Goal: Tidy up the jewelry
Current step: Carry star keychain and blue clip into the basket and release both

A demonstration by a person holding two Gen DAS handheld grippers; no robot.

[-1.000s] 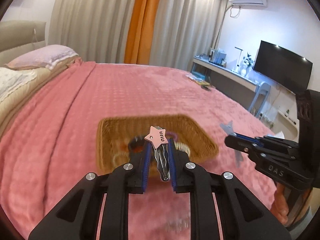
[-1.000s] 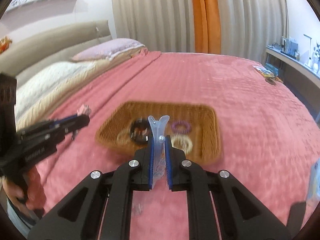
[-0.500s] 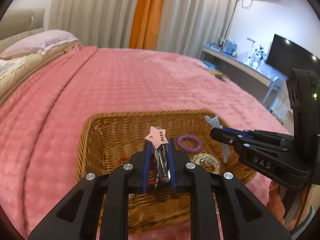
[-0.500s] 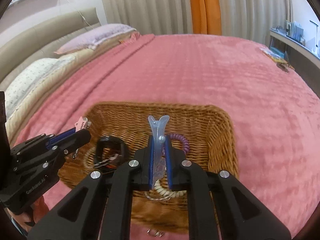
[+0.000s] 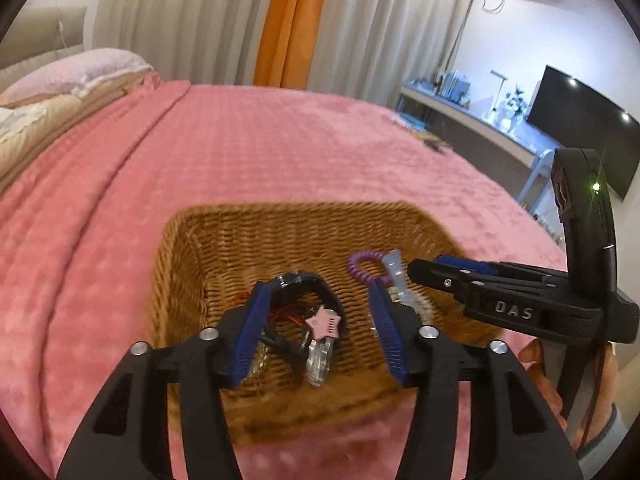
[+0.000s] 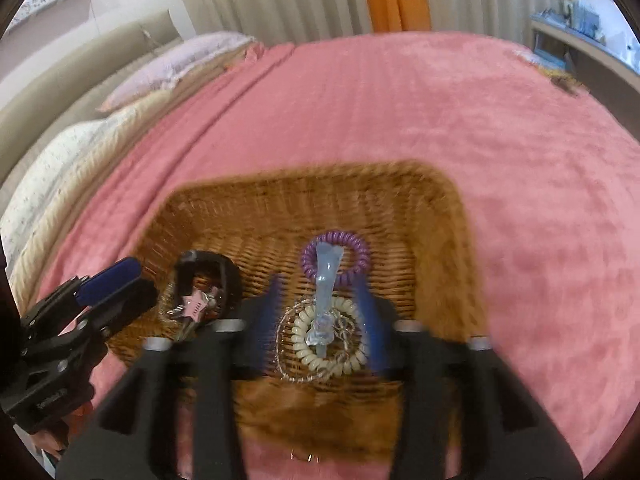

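Two tools over one basket: left tool (image 5: 316,316) and right tool (image 6: 320,316), both low above the wicker basket (image 5: 188,248) — judged a drop-off step.
Left tool state: jaws opening, pads clear of the pink star clip (image 5: 325,322), which sits between them, no longer pinched.
Right tool state: jaws opening; pale blue clip (image 6: 326,292) lies between the pads, not gripped.
Why so held: both tools tilt down into the basket, so released pieces land inside, not on the bed (image 5: 280,140).
Star clip place: near-left part of the basket, against the black watch (image 6: 208,276).
Blue clip place: right half of the basket, its far end across the purple coil tie (image 6: 334,258), its near end over the cream coil tie (image 6: 324,340).
Count, clips: 2.
Count, coil ties: 2 — one purple, one cream.
Count, watch: 1.
Other: thin silver chain around the cream tie; reddish strands under the watch, too blurred to name.
Outside basket: small metal piece on the bed by the near rim, unclear.
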